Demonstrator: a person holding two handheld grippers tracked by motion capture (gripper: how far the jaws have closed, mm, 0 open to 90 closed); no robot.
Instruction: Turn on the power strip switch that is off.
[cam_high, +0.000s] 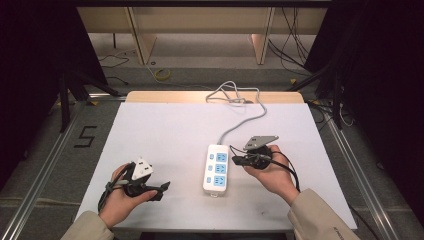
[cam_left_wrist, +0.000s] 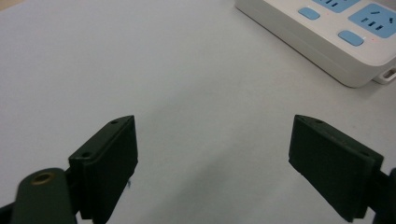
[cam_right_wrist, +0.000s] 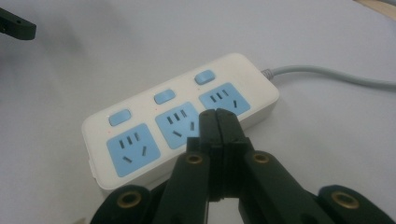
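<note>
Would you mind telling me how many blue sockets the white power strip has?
3, in a row along the white plastic power strip: one at the free end, one in the middle, one at the cable end. None seems hidden.

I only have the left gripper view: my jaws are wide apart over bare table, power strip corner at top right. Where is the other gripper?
Observer: The right gripper sits at the power strip's right edge, jaws pressed shut.
Operator: Holding anything?
Observer: Nothing between them; in the right gripper view their tips lie over the strip between the middle and cable-end sockets.
Operator: Where does the cable run?
Observer: The grey cable leaves the strip's far end toward the table's back edge.
</note>
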